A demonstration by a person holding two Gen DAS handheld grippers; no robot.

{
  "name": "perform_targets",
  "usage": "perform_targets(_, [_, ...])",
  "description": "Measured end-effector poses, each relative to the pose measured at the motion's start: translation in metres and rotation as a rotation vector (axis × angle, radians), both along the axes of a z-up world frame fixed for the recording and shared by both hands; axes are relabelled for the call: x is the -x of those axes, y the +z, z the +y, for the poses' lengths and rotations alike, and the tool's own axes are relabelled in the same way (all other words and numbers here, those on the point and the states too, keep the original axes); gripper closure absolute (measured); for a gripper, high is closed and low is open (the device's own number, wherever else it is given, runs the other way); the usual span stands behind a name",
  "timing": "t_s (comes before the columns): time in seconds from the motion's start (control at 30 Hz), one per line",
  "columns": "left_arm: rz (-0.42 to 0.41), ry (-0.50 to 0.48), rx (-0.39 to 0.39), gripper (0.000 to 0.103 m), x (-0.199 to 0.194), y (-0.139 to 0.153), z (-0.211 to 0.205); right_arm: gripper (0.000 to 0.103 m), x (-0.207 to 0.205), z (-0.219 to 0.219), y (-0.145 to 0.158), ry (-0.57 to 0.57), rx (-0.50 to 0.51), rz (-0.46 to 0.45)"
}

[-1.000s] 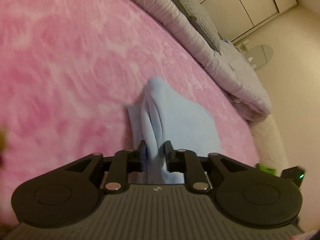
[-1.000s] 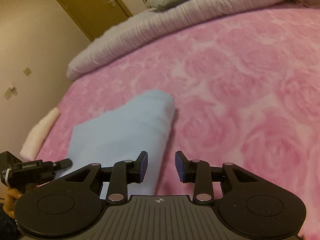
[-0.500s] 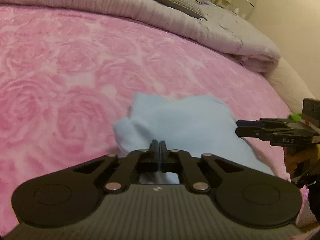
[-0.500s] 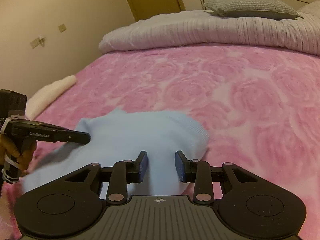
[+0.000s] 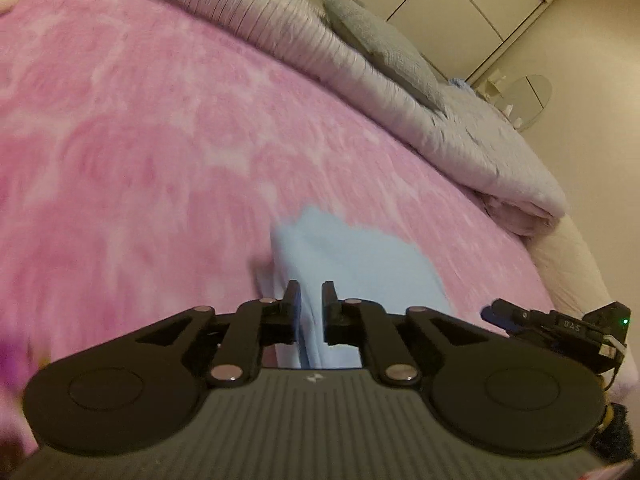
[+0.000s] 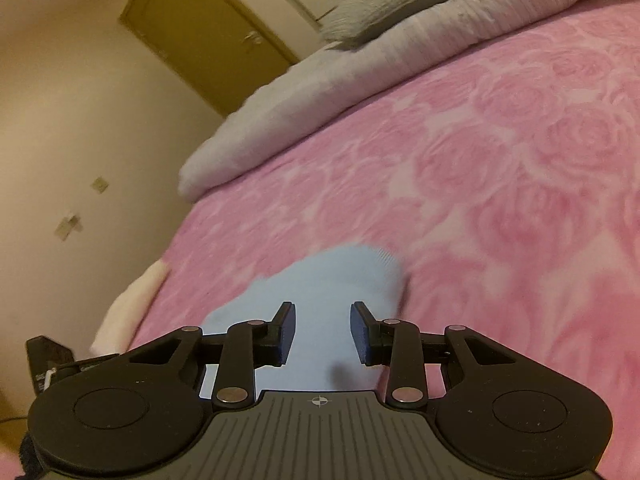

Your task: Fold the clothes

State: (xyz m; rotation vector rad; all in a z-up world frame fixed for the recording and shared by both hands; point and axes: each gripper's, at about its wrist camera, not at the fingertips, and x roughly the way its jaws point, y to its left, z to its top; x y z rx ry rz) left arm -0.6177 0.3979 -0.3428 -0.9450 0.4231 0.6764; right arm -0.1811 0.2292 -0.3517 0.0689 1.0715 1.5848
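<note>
Left claw (image 5: 311,294) reopening since its pinch, blue garment (image 5: 360,264) between, right claw (image 6: 322,322) unchanged, half-wide, empty.

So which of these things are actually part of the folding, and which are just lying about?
Part of the job:
- light blue garment
- left gripper, opening, with a fold of the garment between its fingers
- right gripper, open over the garment

Lying about:
- pink rose blanket
- grey pillow
- folded duvet
</note>
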Motion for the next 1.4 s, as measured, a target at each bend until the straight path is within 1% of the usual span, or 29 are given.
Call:
perform_targets(0.1, [-0.111,0.025,0.159,0.094,0.017,-0.015,-0.018,0.069,0.023,-0.024,0.004,0.042,0.004,0.006])
perform_targets(0.13, [-0.155,0.032,0.206,0.094,0.021,-0.020,-0.020,0.069,0.031,-0.031,0.004,0.055,0.009,0.007])
perform_targets(0.17, [-0.182,0.045,0.241,0.094,0.023,-0.024,-0.021,0.069,0.038,-0.038,0.004,0.068,0.013,0.007])
perform_targets(0.2, [-0.188,0.057,0.262,0.094,0.024,-0.029,-0.020,0.069,0.046,-0.043,0.004,0.078,0.019,-0.002])
perform_targets(0.27, [-0.185,0.073,0.293,0.090,0.024,-0.036,-0.014,0.069,0.054,-0.048,0.000,0.089,0.043,-0.003])
perform_targets(0.33, [-0.173,0.078,0.315,0.083,0.021,-0.040,-0.006,0.069,0.055,-0.052,-0.005,0.076,0.058,0.008])
perform_targets(0.37, [-0.168,0.080,0.326,0.082,0.019,-0.043,-0.002,0.069,0.054,-0.054,-0.007,0.070,0.064,0.017])
perform_targets(0.47, [-0.127,0.080,0.326,0.080,0.011,-0.044,0.003,0.068,0.050,-0.053,-0.009,0.056,0.084,0.024])
perform_targets(0.53, [-0.132,0.074,0.320,0.078,0.008,-0.043,0.003,0.068,0.046,-0.052,-0.009,0.050,0.094,0.022])
perform_targets(0.57, [-0.145,0.064,0.315,0.079,0.007,-0.042,0.001,0.068,0.047,-0.051,-0.009,0.051,0.095,0.014])
perform_targets(0.6, [-0.158,0.054,0.311,0.081,0.006,-0.042,-0.001,0.068,0.048,-0.050,-0.009,0.053,0.095,0.006])
perform_targets(0.63, [-0.171,0.044,0.306,0.094,0.005,-0.042,-0.002,0.068,0.050,-0.051,-0.008,0.057,0.096,-0.008])
perform_targets(0.67, [-0.185,0.034,0.301,0.099,0.004,-0.041,-0.004,0.068,0.052,-0.053,-0.007,0.061,0.096,-0.022])
perform_targets(0.83, [-0.219,-0.006,0.193,0.100,0.015,-0.026,-0.014,0.068,0.061,-0.053,-0.006,0.087,0.115,-0.094])
perform_targets(0.87, [-0.196,-0.007,0.172,0.100,0.016,-0.025,-0.014,0.068,0.062,-0.053,-0.007,0.094,0.122,-0.102])
perform_targets(0.9, [-0.125,-0.013,0.137,0.099,0.012,-0.025,-0.015,0.068,0.064,-0.051,-0.008,0.102,0.131,-0.114])
perform_targets(0.93, [-0.038,-0.023,0.096,0.096,0.006,-0.026,-0.017,0.068,0.067,-0.049,-0.009,0.114,0.137,-0.132])
perform_targets(1.0, [0.089,-0.059,0.009,0.094,-0.007,-0.025,-0.025,0.067,0.074,-0.046,-0.012,0.129,0.149,-0.178])
perform_targets(1.03, [0.116,-0.065,-0.019,0.094,-0.010,-0.021,-0.030,0.065,0.077,-0.045,-0.013,0.132,0.159,-0.200])
perform_targets(1.07, [0.122,-0.062,-0.031,0.094,-0.010,-0.017,-0.033,0.060,0.079,-0.044,-0.013,0.128,0.167,-0.224])
perform_targets(1.1, [0.112,-0.052,-0.030,0.094,-0.007,-0.013,-0.034,0.059,0.082,-0.044,-0.012,0.124,0.176,-0.247])
perform_targets(1.13, [0.082,-0.033,-0.002,0.093,-0.002,-0.012,-0.034,0.059,0.084,-0.045,-0.013,0.123,0.181,-0.266])
perform_targets(1.2, [0.002,-0.001,0.084,0.091,0.012,-0.019,-0.033,0.059,0.085,-0.044,-0.013,0.119,0.186,-0.271])
perform_targets(1.23, [-0.040,0.005,0.133,0.087,0.017,-0.023,-0.033,0.059,0.085,-0.044,-0.013,0.118,0.188,-0.272])
perform_targets(1.3, [-0.110,0.003,0.232,0.083,0.021,-0.036,-0.035,0.059,0.087,-0.044,-0.013,0.115,0.191,-0.276])
perform_targets(1.37, [-0.154,0.014,0.277,0.083,0.019,-0.045,-0.034,0.059,0.088,-0.043,-0.013,0.111,0.193,-0.277])
perform_targets(1.4, [-0.165,0.016,0.282,0.084,0.018,-0.047,-0.032,0.059,0.088,-0.043,-0.013,0.109,0.193,-0.279])
